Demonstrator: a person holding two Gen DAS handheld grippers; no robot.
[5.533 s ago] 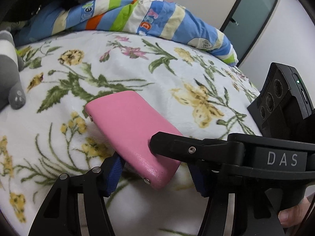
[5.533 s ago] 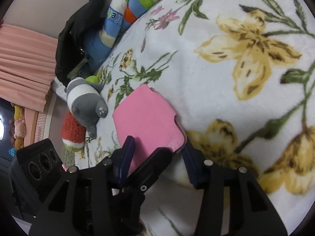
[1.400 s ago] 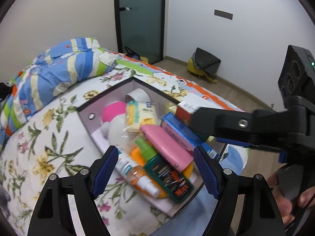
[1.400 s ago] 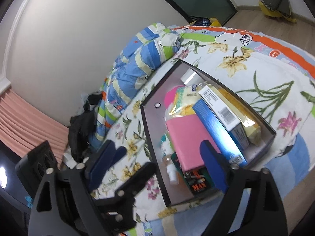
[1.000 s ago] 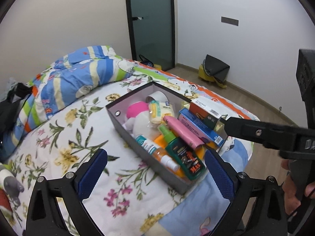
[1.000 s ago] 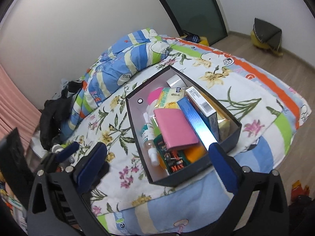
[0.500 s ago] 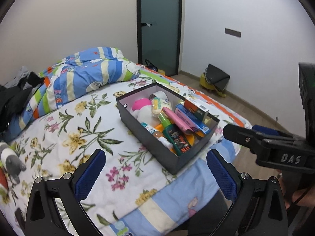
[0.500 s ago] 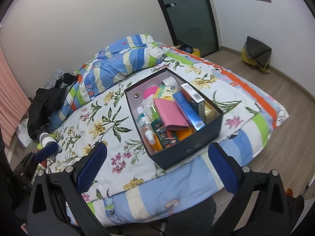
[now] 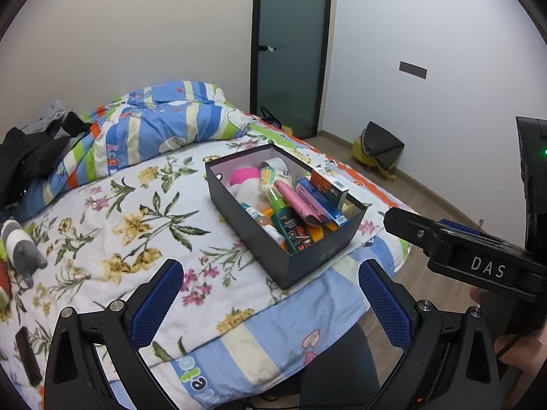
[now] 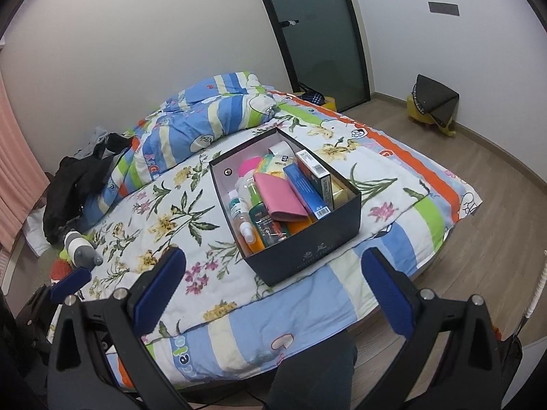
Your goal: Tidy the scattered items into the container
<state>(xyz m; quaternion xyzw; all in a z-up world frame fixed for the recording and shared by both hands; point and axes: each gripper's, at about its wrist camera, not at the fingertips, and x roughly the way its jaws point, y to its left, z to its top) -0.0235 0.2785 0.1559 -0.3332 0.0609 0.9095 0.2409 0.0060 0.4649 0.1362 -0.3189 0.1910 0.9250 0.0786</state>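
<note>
- Grippers are being held back from the bed, well apart from the container: the left gripper (image 9: 270, 302) and the right gripper (image 10: 283, 288) are each being shown with the blue pads spread wide, and nothing is being gripped between them.
- The dark box (image 9: 263, 239) (image 10: 307, 246) is being seen near the foot corner of the bed, resting on the floral blanket (image 9: 136, 225) (image 10: 177, 218), between the 2 fingers of either gripper in each view.
- The box is being shown filled: a pink wallet (image 10: 278, 198) (image 9: 295, 201) is being propped across the middle, a blue carton (image 10: 306, 188) (image 9: 319, 203) is lying just to its right, and a dark carton with a barcode (image 10: 312, 167) is standing right of that.
- At the left side of the box, a clear bottle with a white cap (image 10: 241, 217) and a dark green bottle (image 10: 265, 223) (image 9: 290, 225) are being seen side by side, with something orange beneath them.
- At the far end of the box, a bright pink item (image 10: 251, 165) (image 9: 244, 176) and a yellow packet (image 10: 273, 164) are being shown.
- A grey and white plush toy (image 9: 20, 249) (image 10: 80, 249) is lying on the left part of the blanket, well apart from the box.
- A thin dark object (image 9: 27, 355) is being seen at the near left edge of the blanket in the left wrist view; what it is cannot be told.
- A striped quilt (image 9: 154, 130) (image 10: 205, 112) is being seen bunched at the far side of the bed, with black clothing (image 10: 78, 177) left of it.
- A glass door (image 9: 290, 51) is being shown in the far wall.
</note>
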